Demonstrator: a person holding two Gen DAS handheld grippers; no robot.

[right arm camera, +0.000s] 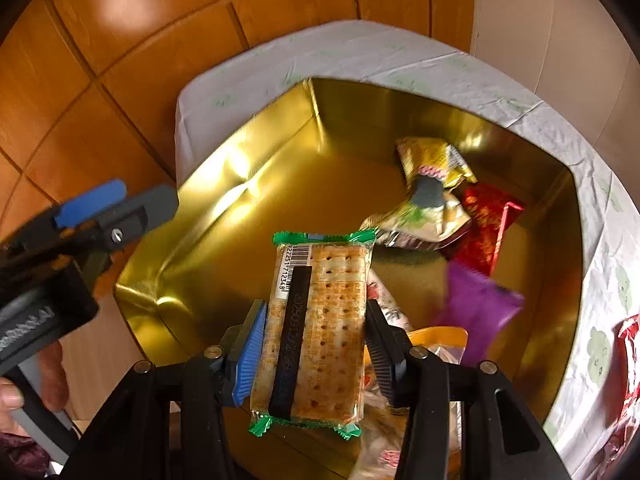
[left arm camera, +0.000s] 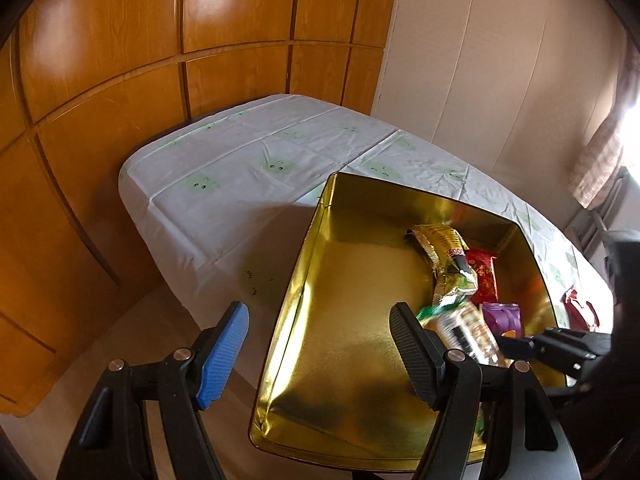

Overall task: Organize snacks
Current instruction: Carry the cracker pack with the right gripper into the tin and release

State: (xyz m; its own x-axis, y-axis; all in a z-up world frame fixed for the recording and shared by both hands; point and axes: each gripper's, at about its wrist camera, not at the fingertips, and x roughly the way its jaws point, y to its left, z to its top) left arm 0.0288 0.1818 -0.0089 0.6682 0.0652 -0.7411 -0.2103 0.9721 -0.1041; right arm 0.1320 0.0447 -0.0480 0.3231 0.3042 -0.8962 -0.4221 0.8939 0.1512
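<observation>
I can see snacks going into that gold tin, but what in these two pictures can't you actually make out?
- Purple packet: right wrist view, smeared by motion; print unreadable.
- Snacks under the cracker pack: hidden by it and the right gripper.
- Red packet on the tablecloth: cut off by the picture's edge.
- Gold tin, near corner: left wrist view, covered by the left gripper.

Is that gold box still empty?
No, the gold tin already holds several wrapped snacks, among them a purple packet and a red one.
</observation>
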